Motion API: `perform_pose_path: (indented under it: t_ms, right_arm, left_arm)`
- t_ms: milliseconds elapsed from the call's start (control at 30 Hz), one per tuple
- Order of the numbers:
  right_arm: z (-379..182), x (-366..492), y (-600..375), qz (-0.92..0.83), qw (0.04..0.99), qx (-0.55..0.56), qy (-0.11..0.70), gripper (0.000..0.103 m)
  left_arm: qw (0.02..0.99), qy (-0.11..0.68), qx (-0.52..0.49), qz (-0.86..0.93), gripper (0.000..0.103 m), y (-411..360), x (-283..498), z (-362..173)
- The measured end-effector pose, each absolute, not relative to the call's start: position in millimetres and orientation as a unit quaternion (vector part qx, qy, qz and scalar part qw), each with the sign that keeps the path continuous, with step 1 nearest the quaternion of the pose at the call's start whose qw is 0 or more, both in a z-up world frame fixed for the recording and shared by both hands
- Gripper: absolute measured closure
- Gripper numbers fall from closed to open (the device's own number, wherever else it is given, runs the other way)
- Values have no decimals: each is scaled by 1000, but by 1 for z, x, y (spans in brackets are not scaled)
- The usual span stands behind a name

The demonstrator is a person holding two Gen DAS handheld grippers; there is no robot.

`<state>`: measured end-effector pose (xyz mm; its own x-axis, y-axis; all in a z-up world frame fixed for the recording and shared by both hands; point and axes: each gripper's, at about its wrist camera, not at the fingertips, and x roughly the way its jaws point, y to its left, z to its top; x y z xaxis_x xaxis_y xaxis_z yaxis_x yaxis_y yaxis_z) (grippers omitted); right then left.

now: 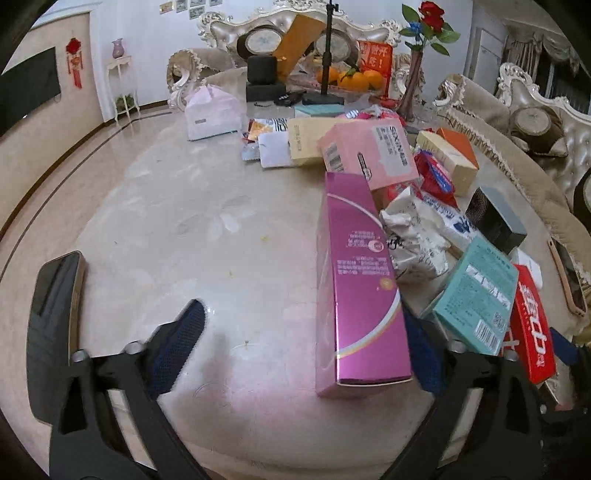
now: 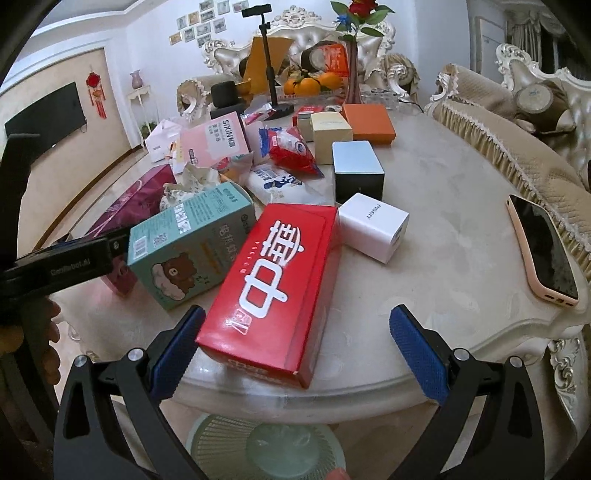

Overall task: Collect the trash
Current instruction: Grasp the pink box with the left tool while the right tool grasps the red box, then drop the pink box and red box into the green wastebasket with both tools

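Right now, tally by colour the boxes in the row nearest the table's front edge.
Magenta box: 1
Teal box: 1
Red box: 1
White box: 1
Total: 4

Home living room: ornate sofas (image 2: 491,110), wall TV (image 2: 44,114), framed photos (image 2: 207,22), marble coffee table (image 2: 443,288).

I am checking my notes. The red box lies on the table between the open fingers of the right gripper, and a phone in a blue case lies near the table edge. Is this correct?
Not quite: the phone has a pink case, not blue, as the right wrist view shows. The rest holds: the red box lies on the table between the open fingers of the right gripper.
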<state>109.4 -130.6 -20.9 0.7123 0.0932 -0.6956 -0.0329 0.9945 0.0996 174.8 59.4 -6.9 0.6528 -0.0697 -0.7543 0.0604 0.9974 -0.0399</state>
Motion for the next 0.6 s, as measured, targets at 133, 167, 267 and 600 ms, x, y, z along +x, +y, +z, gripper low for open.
perform_pose_path:
  t_ms: [133,167,267,600]
  right_arm:
    - [-21,109,-127,33,928,22,370,32]
    - [-21,110,-125,32,929,12,368,42]
    - [-20,110,-129,31,929,14,368,57]
    - [1,85,-153,93,925,74,361,58]
  left_arm:
    - [900,428,-29,-81,57,58,179,-13]
    - [901,426,-23,-80,59,55,178,-13]
    - [900,428,-18,-88,74,47,178,-13]
    - [912,391,-74,-103,75,80,143,12]
